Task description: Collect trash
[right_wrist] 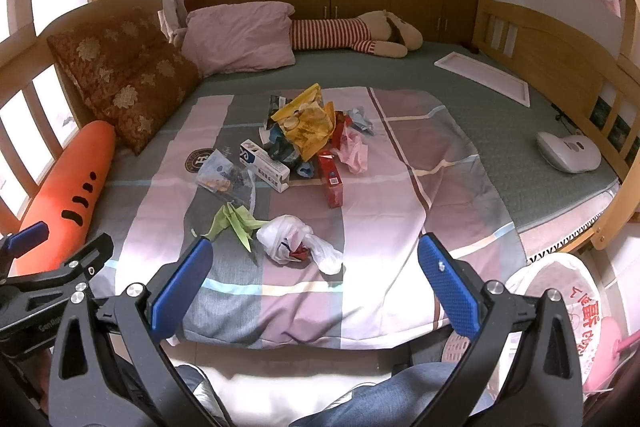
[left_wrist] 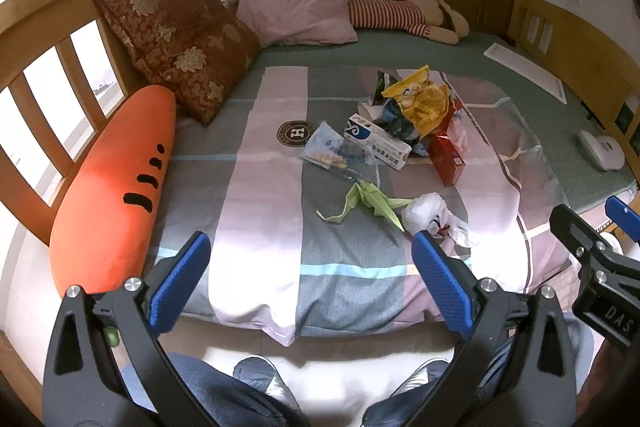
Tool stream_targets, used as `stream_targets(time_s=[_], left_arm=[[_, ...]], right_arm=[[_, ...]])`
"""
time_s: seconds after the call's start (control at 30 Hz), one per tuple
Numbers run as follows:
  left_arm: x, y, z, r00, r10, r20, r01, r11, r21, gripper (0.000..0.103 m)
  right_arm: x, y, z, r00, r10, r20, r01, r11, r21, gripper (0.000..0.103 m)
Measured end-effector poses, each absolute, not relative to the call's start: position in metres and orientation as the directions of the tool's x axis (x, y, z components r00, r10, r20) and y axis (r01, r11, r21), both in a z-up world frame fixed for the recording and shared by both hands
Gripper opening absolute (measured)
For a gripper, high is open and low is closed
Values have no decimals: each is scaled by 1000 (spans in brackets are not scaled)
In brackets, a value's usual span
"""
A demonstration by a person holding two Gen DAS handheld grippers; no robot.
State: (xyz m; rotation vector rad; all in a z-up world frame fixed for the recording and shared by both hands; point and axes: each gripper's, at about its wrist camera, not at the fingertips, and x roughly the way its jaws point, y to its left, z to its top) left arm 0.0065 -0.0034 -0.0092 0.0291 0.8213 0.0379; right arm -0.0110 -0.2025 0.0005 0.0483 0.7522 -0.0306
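Both hand-held grippers hang wide open and empty over the near edge of the bed [left_wrist: 400, 51], the left hand-held gripper [left_wrist: 310, 259] and the right hand-held gripper [right_wrist: 316, 267] side by side. The trash lies mid-quilt: a crumpled white plastic bag [right_wrist: 296, 239] nearest the edge, green folded paper [right_wrist: 236, 221] just beside it, then a toothpaste box [right_wrist: 266, 167], a red carton [right_wrist: 331, 183] and a yellow wrapper [right_wrist: 306, 125] heaped toward the centre. The risk, likely, is a pinch that snags the soft checked quilt [right_wrist: 384, 187] under the limp bag, dragging the pile.
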Motion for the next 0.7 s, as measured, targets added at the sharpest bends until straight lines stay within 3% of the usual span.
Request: stream_targets(time_s=[0.7], left_arm=[[7, -6, -16, 664, 58, -746, -30, 998, 51, 100]], right_arm=[[-10, -205, -2, 722, -8, -691, 46, 998, 37, 100]])
